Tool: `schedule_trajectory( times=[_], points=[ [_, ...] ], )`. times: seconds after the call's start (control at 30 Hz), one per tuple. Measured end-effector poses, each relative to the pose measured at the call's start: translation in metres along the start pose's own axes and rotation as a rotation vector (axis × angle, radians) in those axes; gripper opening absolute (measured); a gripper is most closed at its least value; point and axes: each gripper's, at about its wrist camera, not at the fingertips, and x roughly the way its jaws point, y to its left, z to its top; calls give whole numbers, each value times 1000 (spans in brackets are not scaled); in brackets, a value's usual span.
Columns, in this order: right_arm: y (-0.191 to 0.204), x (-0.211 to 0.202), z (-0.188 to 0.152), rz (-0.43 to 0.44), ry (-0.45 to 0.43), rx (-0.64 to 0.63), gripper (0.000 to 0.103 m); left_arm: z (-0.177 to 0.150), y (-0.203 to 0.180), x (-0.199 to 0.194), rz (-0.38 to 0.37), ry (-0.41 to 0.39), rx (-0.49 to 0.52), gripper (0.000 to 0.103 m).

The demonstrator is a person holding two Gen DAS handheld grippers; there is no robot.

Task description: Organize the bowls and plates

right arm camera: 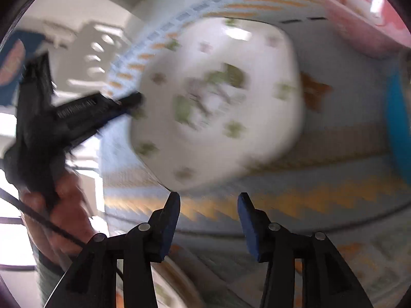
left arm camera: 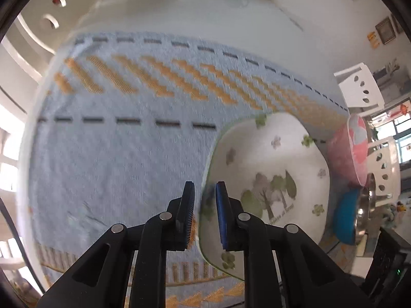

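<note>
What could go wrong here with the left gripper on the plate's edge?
1. The left gripper is shut on only the rim of the tree-print plate; it may slip or tilt.
2. The pink bowl and blue bowl sit close by; a swing could knock them.
3. The right gripper is open, giving no support.

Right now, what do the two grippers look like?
Both are black plastic with two fingers, silver round pins at the joints and blue pads. The left gripper has ridged pads. The right gripper looks the same, and a thin black cable trails from the left one.
</note>
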Motion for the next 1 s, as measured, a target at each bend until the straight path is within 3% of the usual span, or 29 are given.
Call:
schedule_trajectory(
  times=[0.07,0.27,0.43,0.53,0.7,0.8,0.97,1.0],
  points=[
    [-18,-9,-5,-32,14,8,45,-5,2,3,-12,3,-19,14],
    [-56,-23,13,-31,-96,128,45,-16,7,6,-58,21,-66,15],
    [-50,-9,19,-51,-71,127,46,-17,5,5,-56,28,-61,15],
    [-49,-10,14,-19,-7,122,46,-16,6,6,-60,27,-61,15],
    [-49,-30,18,0,-131,134,46,-15,5,7,-58,29,-53,15],
    [-44,-19,36,11,-133,128,46,-14,3,8,-53,32,-47,15],
    [-43,-7,59,-82,-222,127,45,-12,5,11,-68,36,-56,15],
    [-44,-3,62,-81,-223,117,40,-12,4,11,-67,35,-52,15]
  ],
)
